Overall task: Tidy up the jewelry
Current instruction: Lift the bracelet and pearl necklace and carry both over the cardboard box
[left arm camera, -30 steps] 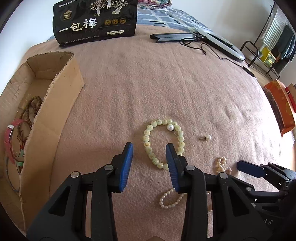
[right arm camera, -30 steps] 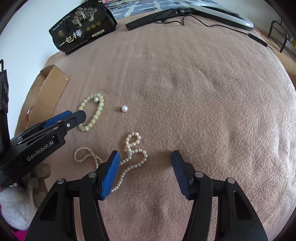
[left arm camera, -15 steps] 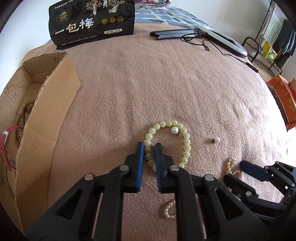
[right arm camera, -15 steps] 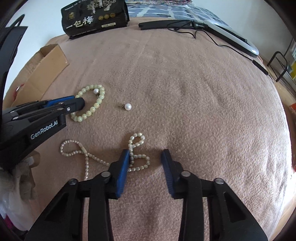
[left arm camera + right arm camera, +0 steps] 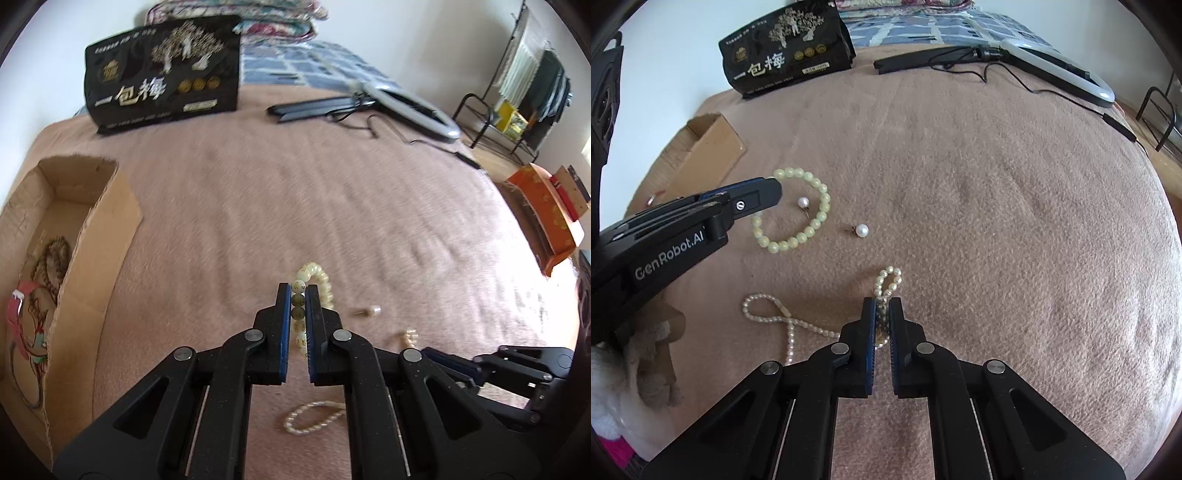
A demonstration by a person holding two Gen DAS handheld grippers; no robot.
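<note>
My left gripper [image 5: 298,295] is shut on the pale green bead bracelet [image 5: 317,277], lifted off the pink blanket; it also shows in the right wrist view [image 5: 792,242]. My right gripper [image 5: 882,310] is shut on the white pearl necklace [image 5: 888,278], whose loops trail left over the blanket [image 5: 764,308]. A pearl earring [image 5: 803,202] lies inside the bracelet's ring and another pearl earring [image 5: 861,230] lies to its right. A cardboard box [image 5: 99,236] at the left holds wooden beads [image 5: 51,258] and a pink item [image 5: 16,310].
A black snack bag [image 5: 162,74] stands at the back. A ring light and its black stand [image 5: 406,103] lie at the back right with a cable. An orange box [image 5: 543,210] sits off the bed's right edge.
Both grippers have closed: the left on the green bracelet and lifted it, the right on the pearl necklace.
</note>
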